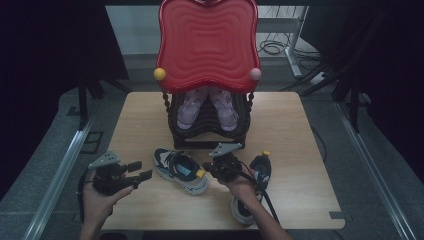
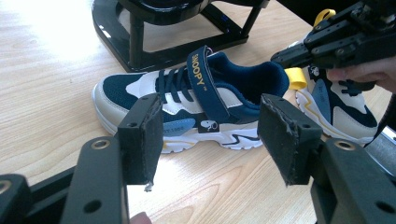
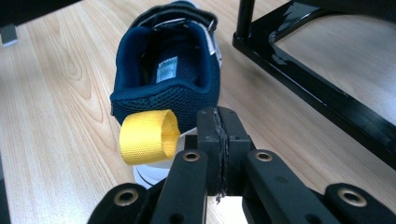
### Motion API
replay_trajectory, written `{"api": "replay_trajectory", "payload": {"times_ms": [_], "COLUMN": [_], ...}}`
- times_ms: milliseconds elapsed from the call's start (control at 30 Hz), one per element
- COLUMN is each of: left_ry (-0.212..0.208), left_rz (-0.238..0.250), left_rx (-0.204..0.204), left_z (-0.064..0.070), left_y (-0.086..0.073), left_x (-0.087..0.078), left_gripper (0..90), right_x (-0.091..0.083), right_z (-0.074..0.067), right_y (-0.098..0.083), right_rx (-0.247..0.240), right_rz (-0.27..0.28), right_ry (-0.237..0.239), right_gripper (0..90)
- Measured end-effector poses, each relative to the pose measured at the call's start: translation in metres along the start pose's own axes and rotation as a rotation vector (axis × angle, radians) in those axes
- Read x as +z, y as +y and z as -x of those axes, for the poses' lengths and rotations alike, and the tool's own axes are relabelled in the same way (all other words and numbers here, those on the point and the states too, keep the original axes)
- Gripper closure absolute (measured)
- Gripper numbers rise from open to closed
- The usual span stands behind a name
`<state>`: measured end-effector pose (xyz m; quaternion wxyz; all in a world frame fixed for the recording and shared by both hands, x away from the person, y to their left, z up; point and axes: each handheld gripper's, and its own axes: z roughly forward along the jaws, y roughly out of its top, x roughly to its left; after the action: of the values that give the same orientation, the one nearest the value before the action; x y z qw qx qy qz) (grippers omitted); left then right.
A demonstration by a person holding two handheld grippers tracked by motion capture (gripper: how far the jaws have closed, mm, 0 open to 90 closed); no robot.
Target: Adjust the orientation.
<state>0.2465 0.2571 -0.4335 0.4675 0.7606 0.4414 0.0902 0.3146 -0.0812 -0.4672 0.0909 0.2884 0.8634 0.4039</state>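
Two navy and white sneakers lie on the wooden table. The nearer-left sneaker has a yellow heel loop. My right gripper is shut with its pads pressed together just beside that loop, with nothing between them. The other sneaker lies partly under my right hand. My left gripper stands open, level, a short way from the first sneaker's side, facing it.
A black shoe rack with a red wavy top stands at the table's far middle. A pair of pink shoes rests on its shelf. Bare wood lies to the left and right of the rack.
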Motion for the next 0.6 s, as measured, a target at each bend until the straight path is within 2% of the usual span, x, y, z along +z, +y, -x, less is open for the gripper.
{"api": "replay_trajectory", "payload": {"times_ms": [233, 600], "left_ry": [0.004, 0.017], "left_rz": [0.004, 0.02], "left_rx": [-0.002, -0.013], "left_z": [-0.002, -0.003], "left_y": [0.0, -0.001], "left_x": [-0.002, -0.003], "left_gripper": [40.9, 41.1], "right_x": [0.006, 0.008], "right_z": [-0.012, -0.026], "right_y": [0.001, 0.002], "right_rx": [-0.052, -0.078], "right_rz": [-0.025, -0.024], "right_ry": [-0.016, 0.042], "right_gripper": [89.4, 89.5]}}
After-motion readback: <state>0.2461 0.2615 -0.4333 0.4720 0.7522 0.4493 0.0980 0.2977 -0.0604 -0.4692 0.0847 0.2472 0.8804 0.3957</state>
